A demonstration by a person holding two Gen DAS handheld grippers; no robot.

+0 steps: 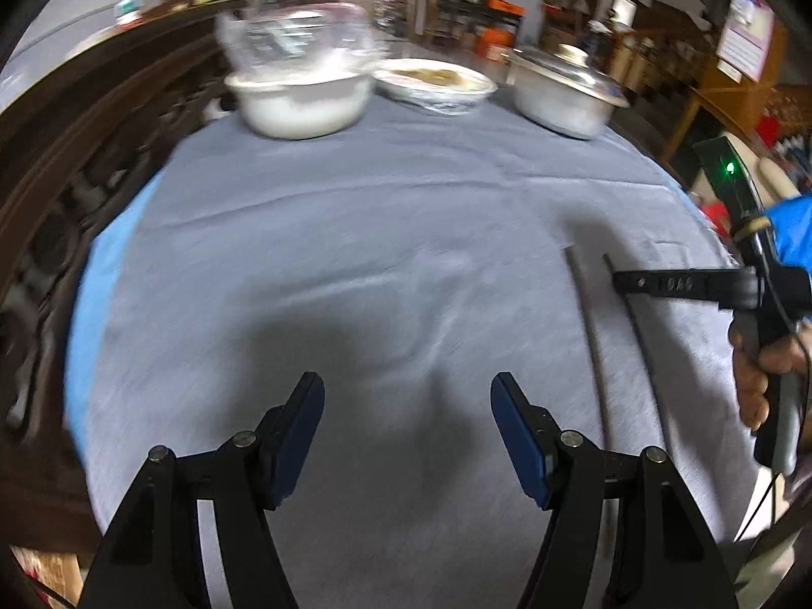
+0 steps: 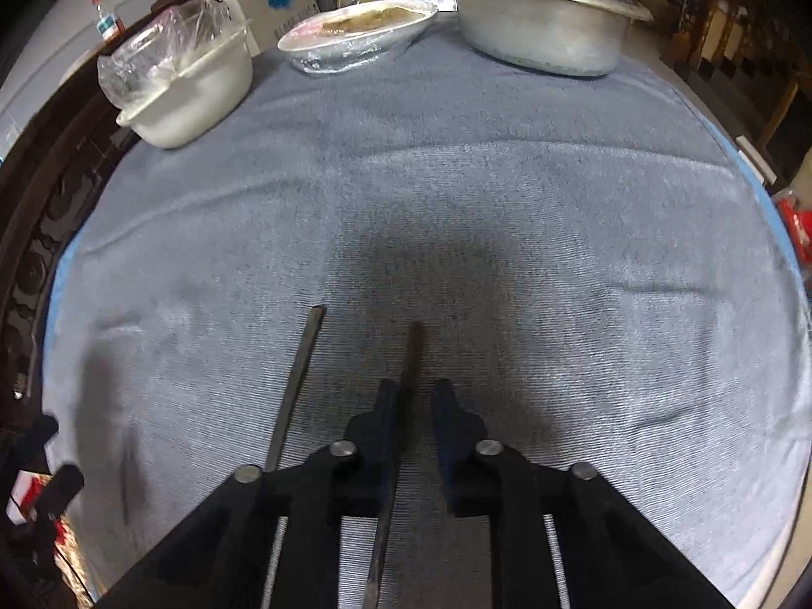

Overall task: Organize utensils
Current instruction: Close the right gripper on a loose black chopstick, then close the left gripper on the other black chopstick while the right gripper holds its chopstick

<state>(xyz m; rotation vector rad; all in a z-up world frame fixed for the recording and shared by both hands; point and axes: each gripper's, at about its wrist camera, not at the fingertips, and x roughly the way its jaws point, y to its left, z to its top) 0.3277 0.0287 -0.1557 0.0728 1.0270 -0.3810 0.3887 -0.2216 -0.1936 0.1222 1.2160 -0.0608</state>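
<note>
on the grey cloth (image 2: 507,193) two chopsticks (image 2: 297,385) lay side by side; the right gripper (image 2: 413,401) straddled one, fingers narrowly parted, not clamping. the left gripper (image 1: 406,416) gaped wide, holding nothing.

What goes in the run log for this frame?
left gripper: open, empty | right gripper: part-open, straddling one chopstick | other chopstick: on cloth

2 dark chopsticks (image 2: 297,385) side by side, slightly apart, flat on the blue-grey cloth (image 2: 507,203)

grey tablecloth (image 2: 507,177), dark carved wooden furniture (image 1: 76,162)
</note>
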